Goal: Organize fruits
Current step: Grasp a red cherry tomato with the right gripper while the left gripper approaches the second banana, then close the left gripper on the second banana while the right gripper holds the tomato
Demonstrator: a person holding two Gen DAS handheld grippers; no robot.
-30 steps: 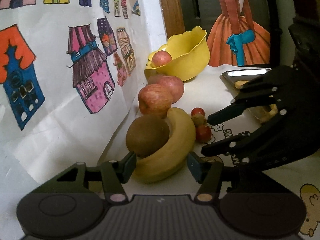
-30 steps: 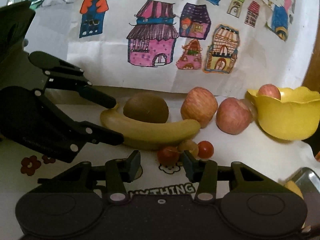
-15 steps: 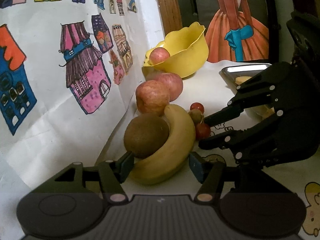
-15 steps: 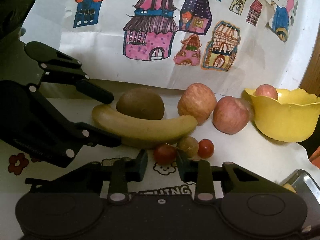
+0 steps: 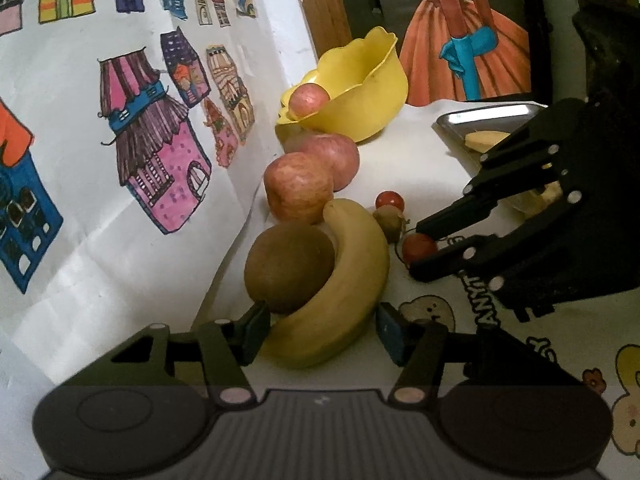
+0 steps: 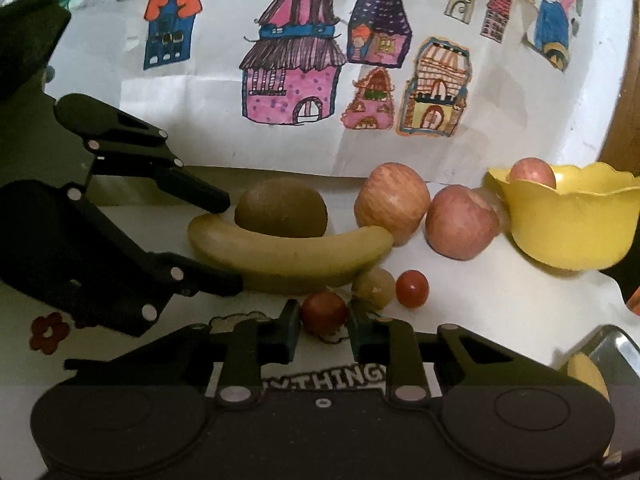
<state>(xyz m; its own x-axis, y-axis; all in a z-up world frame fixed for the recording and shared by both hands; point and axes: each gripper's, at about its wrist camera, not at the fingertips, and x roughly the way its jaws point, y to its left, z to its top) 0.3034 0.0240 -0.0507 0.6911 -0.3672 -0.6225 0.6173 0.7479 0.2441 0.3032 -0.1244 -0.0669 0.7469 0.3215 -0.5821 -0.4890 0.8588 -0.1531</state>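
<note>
Left gripper (image 5: 318, 330): black two-finger tool; jaws set apart, one to each side of the near end of the curved yellow banana (image 5: 340, 280); contact with the peel cannot be told; nothing is clamped.
Right gripper (image 6: 323, 324): jaws narrowed around the nearest small red cherry tomato (image 6: 324, 312); in the left wrist view the tomato (image 5: 418, 249) is seen between the two finger tips; a firm clamp cannot be told.
Banana: laid on the white printed tablecloth (image 6: 500, 312); the round brown kiwi (image 5: 289, 266) is cradled in its inner curve and touched by it.
Small fruits: a pale tan grape-like fruit (image 6: 376, 287) and a second red cherry tomato (image 6: 412, 289) are found just beside the tomato between the jaws, in front of the banana's far end.
Apples: two red-streaked apples (image 6: 392, 202) (image 6: 462, 222) are set side by side, between the banana and the bowl; the nearer one is touched by the banana tip.
Bowl: a yellow plastic bowl with a scalloped rim (image 6: 572, 232) is seen at the far end of the row; one smaller red apple (image 6: 532, 172) is held inside it.
Tray: a shiny metal tray (image 5: 488, 118) is seen near the right gripper, with pale yellow pieces in it; their kind cannot be told.
Backdrop: a white paper sheet of coloured house drawings (image 6: 296, 76) is stood behind the fruit row.
</note>
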